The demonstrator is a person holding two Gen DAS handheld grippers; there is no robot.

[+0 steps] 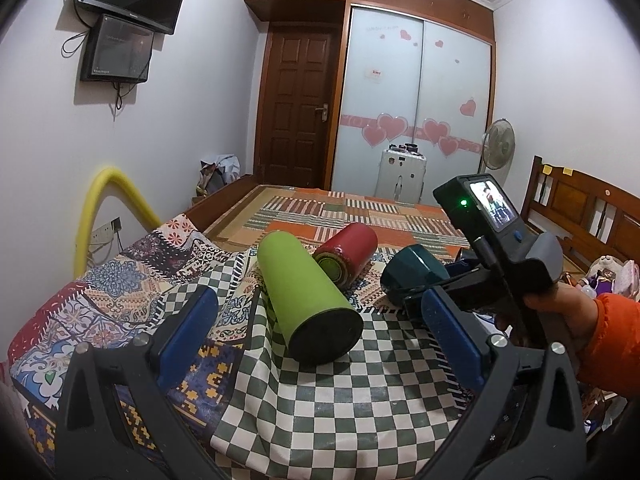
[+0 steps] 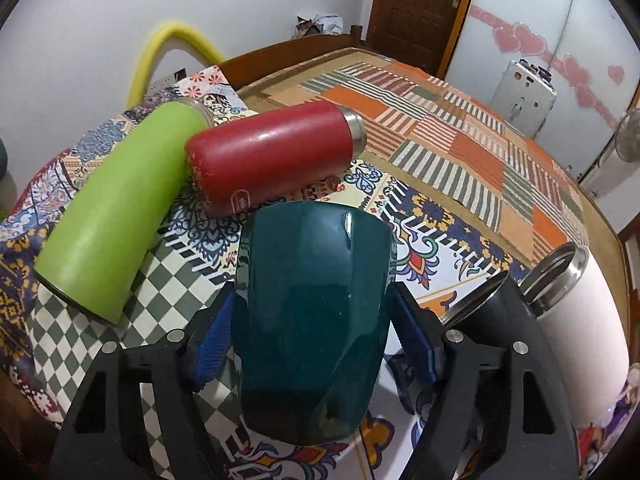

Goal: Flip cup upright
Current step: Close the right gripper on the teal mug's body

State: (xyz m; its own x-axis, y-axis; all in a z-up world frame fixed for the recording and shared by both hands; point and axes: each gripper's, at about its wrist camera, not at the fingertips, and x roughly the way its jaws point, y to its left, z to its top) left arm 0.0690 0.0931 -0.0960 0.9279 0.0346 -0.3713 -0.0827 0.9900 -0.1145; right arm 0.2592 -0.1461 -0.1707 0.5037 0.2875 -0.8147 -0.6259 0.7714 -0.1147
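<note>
Broadly, bed (image 1: 360,220) spread with patchwork cloth (image 2: 400,216), green flask (image 2: 116,216) and red flask (image 2: 272,156) lying touching, teal cup (image 2: 316,312) on its side gripped between right tongs (image 2: 312,336), left tongs (image 1: 320,320) spread open, empty, near green flask.

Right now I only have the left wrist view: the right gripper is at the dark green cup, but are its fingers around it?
Observer: Yes. The right wrist view shows the dark green cup between the right gripper's blue pads, wider end pointing away.
Operator: Anything lying past that gripper?
Observer: A white tumbler with a steel rim, on its side, on the far side from the flasks.
Operator: Which way does the red flask's neck point?
Observer: The red flask points its steel neck away, toward the striped mat.
</note>
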